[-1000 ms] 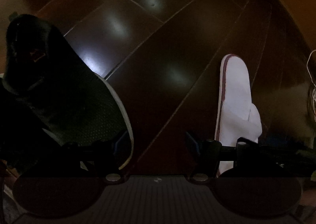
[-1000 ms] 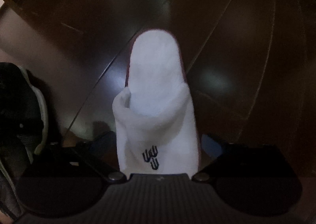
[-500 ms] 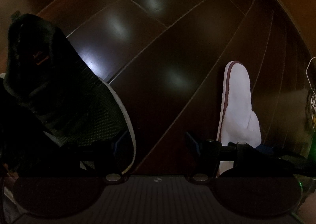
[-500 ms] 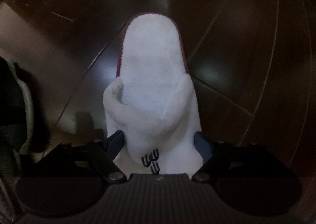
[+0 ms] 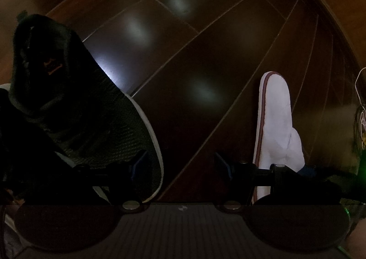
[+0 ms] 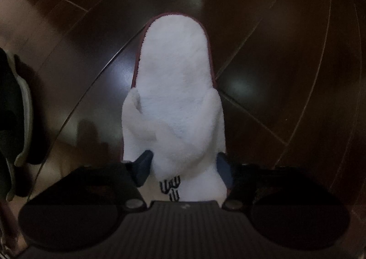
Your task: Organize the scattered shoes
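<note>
Dark glossy wood floor (image 5: 205, 57), long planks with pale seams, soft glare patches.

Left wrist view: left gripper (image 5: 180, 165) low over the planks, jaws spread wide, nothing but bare floor between the blue-padded fingertips (image 5: 140, 164). Just left of it, black sneaker (image 5: 75, 108): mesh upper, padded collar, small orange mark on the tongue, pale sole rim curving past the left finger. Touching that finger or merely beside it: cannot tell. To the right, white slipper (image 5: 275, 119) lying flat on the floor, long and narrow, rounded at the far end, dark red piping along its edge, plush strap bunched at the near end; near part hidden behind the gripper's right finger. Thin pale wires (image 5: 360, 99) at the far right edge, too dim to identify.

Right wrist view: same white slipper (image 6: 176, 89) filling the centre, fuzzy terry pile, red trim round the sole, small black embroidered emblem on the strap close to the lens. Right gripper (image 6: 183, 167) straddling the strap end, blue pads (image 6: 143, 164) close against both sides of the plush, the fabric bulging between them; jaws narrowed onto the slipper, apparently pinching it. Sliver of the sneaker's pale sole (image 6: 21, 108) at the left edge. Emblem and pile visible only here; sneaker's upper and tongue mark only from the left wrist.
</note>
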`<state>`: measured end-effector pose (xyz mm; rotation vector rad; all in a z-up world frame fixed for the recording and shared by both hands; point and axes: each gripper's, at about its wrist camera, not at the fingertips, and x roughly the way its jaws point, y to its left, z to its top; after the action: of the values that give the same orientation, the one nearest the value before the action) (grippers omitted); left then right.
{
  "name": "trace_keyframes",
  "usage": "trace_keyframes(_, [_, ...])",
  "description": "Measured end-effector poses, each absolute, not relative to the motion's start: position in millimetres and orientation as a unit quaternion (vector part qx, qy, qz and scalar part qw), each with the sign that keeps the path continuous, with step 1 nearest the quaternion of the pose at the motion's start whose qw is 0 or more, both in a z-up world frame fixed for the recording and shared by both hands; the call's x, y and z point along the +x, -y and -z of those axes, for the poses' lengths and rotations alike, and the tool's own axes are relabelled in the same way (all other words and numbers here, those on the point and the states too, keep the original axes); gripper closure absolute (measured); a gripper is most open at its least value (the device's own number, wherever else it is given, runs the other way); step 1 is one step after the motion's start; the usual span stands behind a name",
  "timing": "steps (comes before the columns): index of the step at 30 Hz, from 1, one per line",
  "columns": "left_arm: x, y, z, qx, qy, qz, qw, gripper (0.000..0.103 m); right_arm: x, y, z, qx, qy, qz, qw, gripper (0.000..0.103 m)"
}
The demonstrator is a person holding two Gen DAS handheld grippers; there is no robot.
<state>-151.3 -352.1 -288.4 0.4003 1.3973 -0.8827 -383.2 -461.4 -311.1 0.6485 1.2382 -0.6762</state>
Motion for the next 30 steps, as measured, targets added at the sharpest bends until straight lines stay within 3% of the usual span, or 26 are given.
trace_keyframes(4, [-150,347,286,0.175,-0.623,0.389,0.656,0.033,-382,459,308,0.29,-0.559,0.3,0.717,0.06])
trace_keyframes(6, [-149,345,285,0.171,-0.628,0.388,0.653,0.033,-379,460,312,0.29,-0.557,0.293,0.72,0.073])
trace_keyframes(7, [-148,344,283,0.166,-0.631,0.387,0.652,0.033,-378,459,311,0.291,-0.557,0.291,0.722,0.075])
trace_keyframes(13, [-141,338,276,0.154,-0.629,0.386,0.657,0.033,-369,473,325,0.29,-0.558,0.285,0.723,0.079])
trace_keyframes(30, [-113,316,249,0.109,-0.628,0.373,0.674,0.032,-331,488,292,0.189,-0.571,0.224,0.767,0.085])
